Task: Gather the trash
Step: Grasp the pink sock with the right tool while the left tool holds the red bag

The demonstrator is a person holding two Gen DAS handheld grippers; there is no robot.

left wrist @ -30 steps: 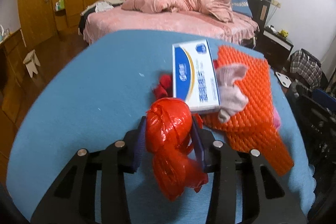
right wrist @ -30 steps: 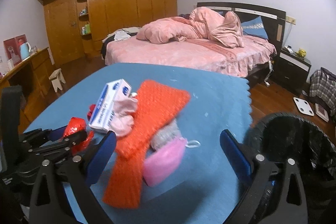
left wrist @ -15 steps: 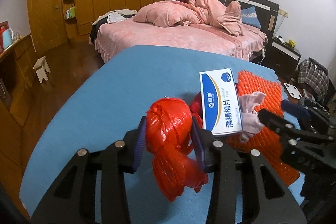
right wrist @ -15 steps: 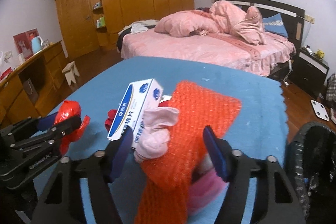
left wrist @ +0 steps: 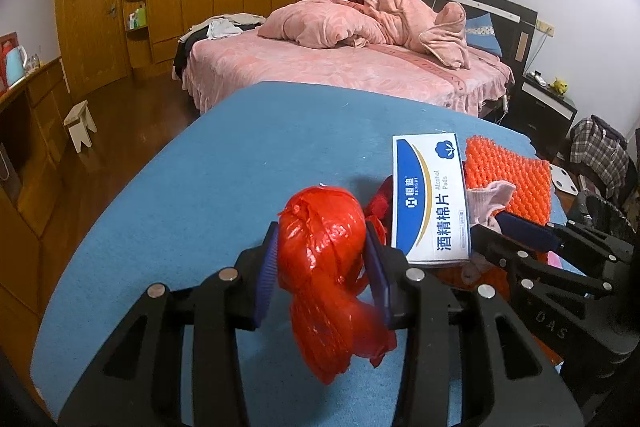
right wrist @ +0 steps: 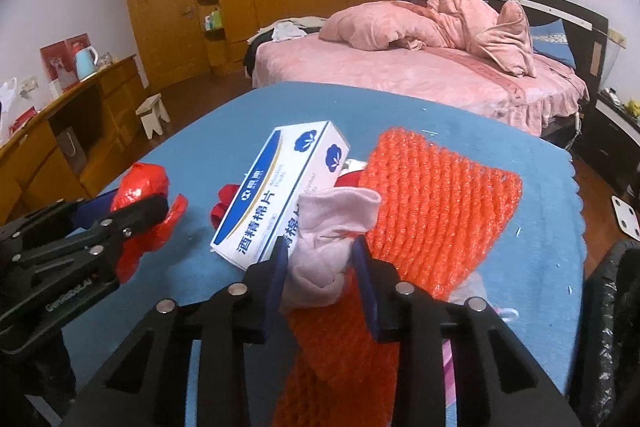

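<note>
At the left side, the left gripper [left wrist: 320, 259] has its jaws pressed together on a crumpled red plastic bag [left wrist: 324, 267], and the bag hangs between the blue pads above the blue table [left wrist: 240, 155]. So this piece of trash is already picked up, but I think it is not yet thrown away.

Next to it, in the middle, a white and blue box of alcohol pads [right wrist: 280, 195] lies on the table, and a small red thing [right wrist: 224, 205] lies just beside its left edge; what it is, I cannot tell.

A little more to the right, the right gripper [right wrist: 320, 267] has its jaws clamped on a pale pink cloth [right wrist: 328, 231], which touches the box and the orange knitted cloth [right wrist: 436, 211]. From the pictures I cannot say if the pink cloth is lifted or rests on them. Under the orange cloth, something pink [right wrist: 480, 291] shows a little.

At the far right edge stands a black trash bin [right wrist: 612, 327], beside the table. In my judgement the task is at an early part: two pieces are held, none of them is in the bin, and the box and the other things remain on the table.
</note>
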